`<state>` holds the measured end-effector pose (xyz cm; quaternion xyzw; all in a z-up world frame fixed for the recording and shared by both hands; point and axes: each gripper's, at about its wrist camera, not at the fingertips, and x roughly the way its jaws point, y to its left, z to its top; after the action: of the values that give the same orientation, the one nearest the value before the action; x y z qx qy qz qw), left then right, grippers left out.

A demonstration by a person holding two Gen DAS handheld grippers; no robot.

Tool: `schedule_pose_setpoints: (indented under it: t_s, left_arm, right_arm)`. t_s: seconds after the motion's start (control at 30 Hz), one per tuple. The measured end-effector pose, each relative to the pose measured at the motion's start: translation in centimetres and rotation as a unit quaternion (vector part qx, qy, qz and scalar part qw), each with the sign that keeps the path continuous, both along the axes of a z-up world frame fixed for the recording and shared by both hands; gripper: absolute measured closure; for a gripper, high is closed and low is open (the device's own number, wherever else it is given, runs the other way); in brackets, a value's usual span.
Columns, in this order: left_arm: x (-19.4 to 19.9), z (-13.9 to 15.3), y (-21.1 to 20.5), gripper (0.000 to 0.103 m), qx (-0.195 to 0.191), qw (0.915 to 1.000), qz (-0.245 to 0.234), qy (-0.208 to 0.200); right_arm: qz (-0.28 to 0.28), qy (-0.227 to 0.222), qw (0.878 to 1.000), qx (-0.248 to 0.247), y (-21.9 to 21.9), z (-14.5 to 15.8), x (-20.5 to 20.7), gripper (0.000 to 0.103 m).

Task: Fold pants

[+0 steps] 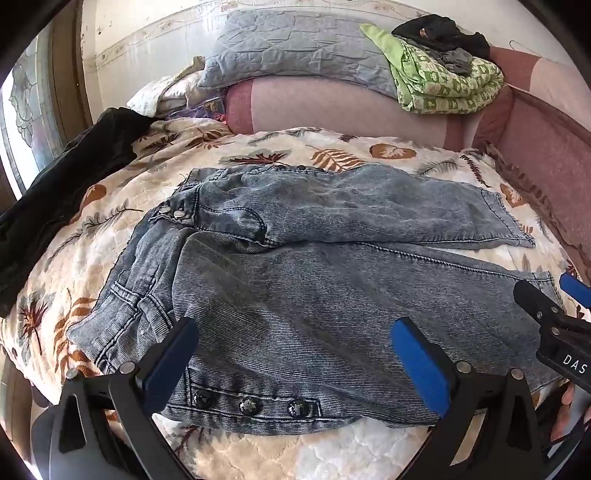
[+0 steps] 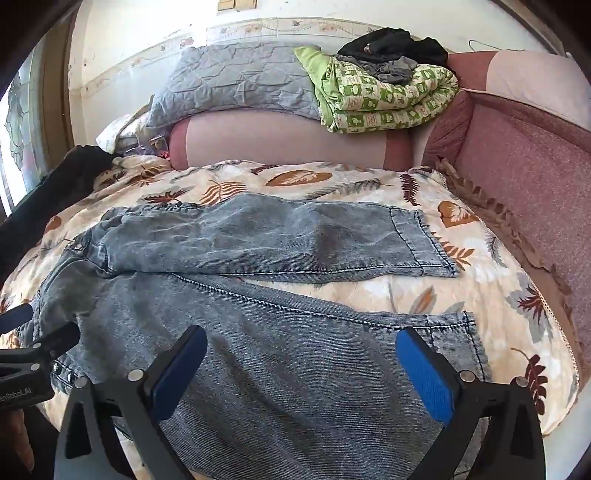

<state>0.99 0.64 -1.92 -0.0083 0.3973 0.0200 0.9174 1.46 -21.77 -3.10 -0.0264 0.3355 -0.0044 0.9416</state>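
Grey-blue denim pants lie spread flat on a leaf-print bedspread, waist to the left and the two legs running right, slightly apart. My left gripper is open and empty, hovering over the near waist edge with its snap buttons. My right gripper is open and empty over the near leg, close to its hem. The far leg lies flat behind. The right gripper also shows at the right edge of the left wrist view.
A dark garment lies on the bedspread's left side. A pink bolster carries a grey quilt, a green patterned blanket and dark clothes. A pink padded sofa back lines the right.
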Motion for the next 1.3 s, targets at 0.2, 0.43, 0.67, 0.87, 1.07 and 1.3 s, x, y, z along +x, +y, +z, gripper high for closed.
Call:
schedule_pose_setpoints:
  t_s: [0.2,0.43,0.67,0.87,1.07,1.3]
  left_arm:
    - [-0.05,-0.28,0.05,0.0,-0.007,1.0,0.004,0.002]
    - [-0.14,-0.43,0.19,0.0,-0.01,0.9999,0.005,0.002]
    - [-0.04,-0.57,0.12,0.0,-0.01,0.9999,0.004,0.006]
    - [-0.09,-0.55,0.09,0.0,-0.01,0.9999,0.004,0.006]
    - [-0.21,-0.61,-0.09,0.0,-0.008,0.9999,0.002,0.006]
    - [-0.31,-0.61,-0.18,0.0,-0.009,0.9999,0.002,0.006]
  right_arm:
    - [0.002,0.014,1.0,-0.013,0.37,0.11,0.57,0.0]
    - [0.0,0.002,1.0,-0.008,0.27,-0.19,-0.12,0.0]
    - [0.0,0.002,1.0,-0.011,0.24,-0.2,-0.13,0.0]
    - [0.001,0.001,1.0,-0.011,0.23,-0.16,-0.16,0.0]
    - [0.001,0.001,1.0,-0.011,0.23,-0.14,-0.18,0.0]
    - [0.001,0.001,1.0,-0.011,0.21,-0.13,-0.22,0.0]
